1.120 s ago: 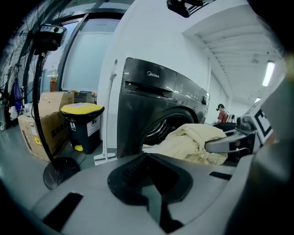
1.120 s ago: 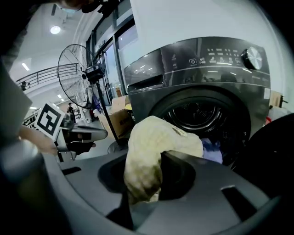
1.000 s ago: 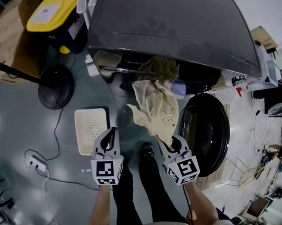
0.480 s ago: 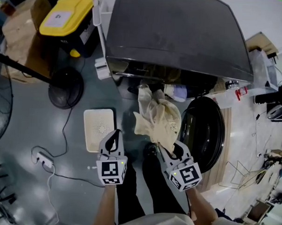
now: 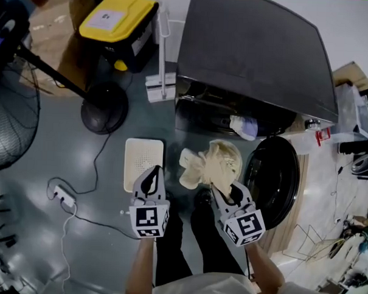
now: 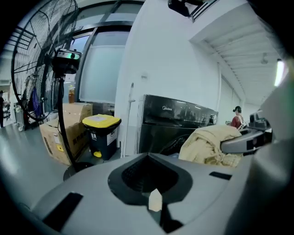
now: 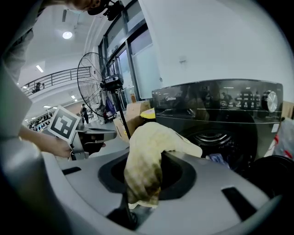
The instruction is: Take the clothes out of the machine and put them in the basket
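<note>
A cream cloth (image 5: 210, 166) hangs bunched in front of the dark washing machine (image 5: 255, 55), whose round door (image 5: 273, 178) stands open to the right. My right gripper (image 5: 221, 192) is shut on the cloth's lower end; in the right gripper view the cloth (image 7: 147, 156) drapes over the jaws. A lavender garment (image 5: 244, 126) lies in the machine's opening. My left gripper (image 5: 150, 172) hovers to the left, shut with nothing in it, beside the white perforated basket (image 5: 144, 163) on the floor. From the left gripper view the cloth (image 6: 209, 144) shows at the right.
A black bin with a yellow lid (image 5: 119, 28) and a cardboard box (image 5: 55, 22) stand left of the machine. A fan's round base (image 5: 103, 106) and pole are nearby. A power strip (image 5: 63, 196) with its cable lies on the floor. The person's legs (image 5: 180, 240) are below the grippers.
Both grippers have risen and drawn back from the machine. The cream cloth has come fully out of the opening and now hangs bunched from the right gripper.
</note>
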